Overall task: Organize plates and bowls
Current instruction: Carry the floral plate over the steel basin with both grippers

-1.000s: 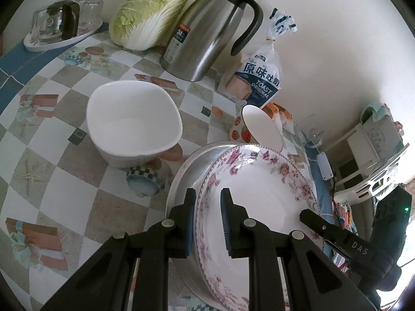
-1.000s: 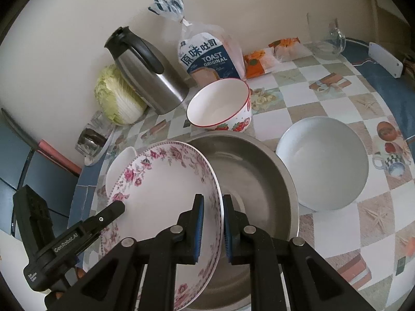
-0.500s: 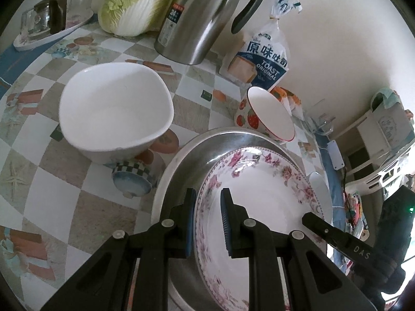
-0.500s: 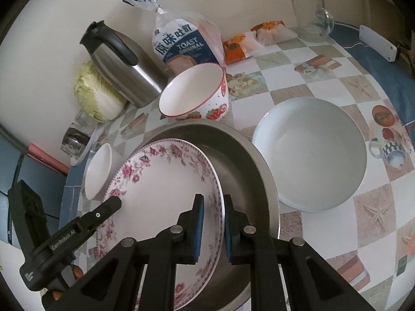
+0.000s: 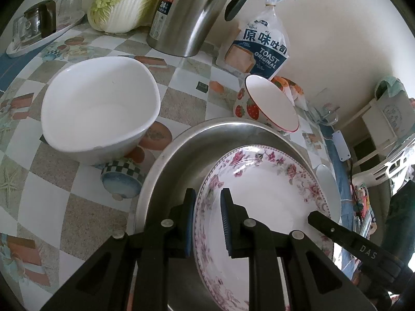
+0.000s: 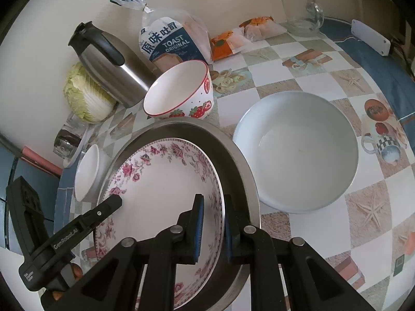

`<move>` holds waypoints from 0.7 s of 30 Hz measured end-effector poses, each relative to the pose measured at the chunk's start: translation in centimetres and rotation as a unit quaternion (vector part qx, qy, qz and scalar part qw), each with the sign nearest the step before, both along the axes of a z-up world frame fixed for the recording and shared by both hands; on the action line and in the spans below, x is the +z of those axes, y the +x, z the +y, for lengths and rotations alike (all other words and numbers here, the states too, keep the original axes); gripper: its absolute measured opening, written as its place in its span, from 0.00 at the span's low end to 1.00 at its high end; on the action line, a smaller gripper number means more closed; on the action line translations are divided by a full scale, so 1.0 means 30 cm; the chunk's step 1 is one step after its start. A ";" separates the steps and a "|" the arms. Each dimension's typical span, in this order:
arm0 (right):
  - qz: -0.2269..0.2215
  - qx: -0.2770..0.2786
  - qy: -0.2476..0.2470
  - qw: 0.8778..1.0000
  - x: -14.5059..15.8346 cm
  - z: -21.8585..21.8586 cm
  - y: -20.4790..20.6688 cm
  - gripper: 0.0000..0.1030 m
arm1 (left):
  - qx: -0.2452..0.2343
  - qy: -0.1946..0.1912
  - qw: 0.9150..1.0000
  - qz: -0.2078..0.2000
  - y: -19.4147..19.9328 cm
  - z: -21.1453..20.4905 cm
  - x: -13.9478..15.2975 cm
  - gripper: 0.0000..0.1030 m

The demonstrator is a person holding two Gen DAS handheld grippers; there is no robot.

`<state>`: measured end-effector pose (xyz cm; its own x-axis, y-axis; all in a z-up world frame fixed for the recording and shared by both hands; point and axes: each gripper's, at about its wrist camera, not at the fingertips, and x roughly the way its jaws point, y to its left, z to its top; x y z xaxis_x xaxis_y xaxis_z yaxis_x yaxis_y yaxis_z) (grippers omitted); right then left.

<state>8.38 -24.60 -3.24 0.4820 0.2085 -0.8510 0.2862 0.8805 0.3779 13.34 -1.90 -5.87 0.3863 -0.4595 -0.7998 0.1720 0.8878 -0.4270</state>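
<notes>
Change vs a sec ago: both our grippers have come lower – floral plate (image 5: 262, 202) now sits down inside the steel basin (image 5: 181, 160), one side tipped up; before it rode higher over the rim.
Left gripper (image 5: 207, 217): pinching the plate's near rim, pads either side.
Right gripper (image 6: 212, 228): pinching the opposite rim of the same plate (image 6: 160, 181).
Basin: near the table's front edge, plate leaning inside it, rim clear of the basin wall on the far side.
Bowls, count: 3 – white bowl (image 5: 98, 108) just left of the basin, strawberry bowl (image 6: 181, 90) touching its far rim, pale wide bowl (image 6: 298, 150) just right of it.
Plates, count: 1 floral.
Back edge by the wall: 1 steel jug (image 6: 109, 62), 1 cabbage (image 5: 124, 0), 1 toast bag (image 6: 168, 41).
</notes>
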 end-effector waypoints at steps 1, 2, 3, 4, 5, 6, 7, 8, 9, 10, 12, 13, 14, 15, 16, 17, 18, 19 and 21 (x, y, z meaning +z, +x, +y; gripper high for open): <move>0.001 0.000 -0.001 1.000 0.000 0.000 0.000 0.15 | 0.000 0.000 1.000 0.001 0.000 0.000 -0.001 0.18; 0.001 0.001 -0.001 1.000 -0.001 0.001 0.000 0.15 | 0.001 0.000 1.000 0.001 0.001 0.000 -0.003 0.18; 0.002 0.001 -0.001 1.000 -0.001 0.003 0.001 0.15 | 0.001 0.000 1.000 0.002 0.002 0.000 -0.004 0.18; 0.003 0.002 -0.002 1.000 -0.002 0.005 0.002 0.15 | 0.002 0.001 1.000 0.002 0.002 0.001 -0.004 0.18; 0.003 0.002 -0.003 1.000 -0.003 0.006 0.002 0.15 | 0.002 0.001 1.000 0.002 0.002 0.002 -0.003 0.18; 0.004 0.002 -0.003 1.000 -0.004 0.008 0.003 0.15 | 0.003 0.001 1.000 0.002 0.003 0.003 -0.003 0.18; 0.004 0.002 -0.002 1.000 -0.005 0.008 0.003 0.15 | 0.003 0.001 1.000 0.002 0.003 0.003 -0.003 0.18; 0.004 0.002 -0.002 1.000 -0.005 0.008 0.003 0.15 | 0.002 0.001 1.000 0.002 0.003 0.003 -0.003 0.18; 0.004 0.002 -0.002 1.000 -0.005 0.008 0.003 0.15 | 0.003 0.001 1.000 0.001 0.003 0.004 -0.002 0.18; 0.004 0.002 -0.002 1.000 -0.004 0.008 0.003 0.15 | 0.003 0.000 1.000 0.002 0.002 0.004 -0.002 0.18; 0.004 0.002 -0.003 1.000 -0.005 0.008 0.003 0.15 | 0.003 0.001 1.000 0.002 0.003 0.004 -0.001 0.18; 0.003 0.002 -0.003 1.000 -0.005 0.009 0.003 0.15 | 0.003 0.003 1.000 0.002 0.002 0.003 0.000 0.18; 0.003 0.003 -0.003 1.000 -0.005 0.009 0.003 0.14 | 0.003 0.007 1.000 0.002 0.003 0.002 0.000 0.18; 0.004 0.004 -0.005 1.000 -0.006 0.011 0.004 0.15 | 0.003 0.010 1.000 0.001 0.003 0.002 0.000 0.18; 0.004 0.005 -0.007 1.000 -0.006 0.014 0.005 0.15 | 0.003 0.012 1.000 0.000 0.003 0.002 0.000 0.18; 0.005 0.006 -0.010 1.000 -0.006 0.017 0.007 0.15 | 0.003 0.014 1.000 0.001 0.003 0.003 0.000 0.18; 0.006 0.008 -0.014 1.000 -0.006 0.020 0.008 0.14 | 0.002 0.017 1.000 0.002 0.004 0.002 0.000 0.18; 0.007 0.010 -0.018 1.000 -0.006 0.023 0.008 0.14 | 0.002 0.022 1.000 0.002 0.004 0.000 0.000 0.18; 0.007 0.012 -0.022 1.000 -0.006 0.026 0.009 0.14 | -0.001 0.033 0.999 0.000 0.003 -0.006 0.001 0.18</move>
<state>8.65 -23.81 -3.42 0.4650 0.1825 -0.8663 0.2705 0.9024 0.3353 13.43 -2.07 -5.85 0.3859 -0.4064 -0.8282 0.1743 0.9137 -0.3671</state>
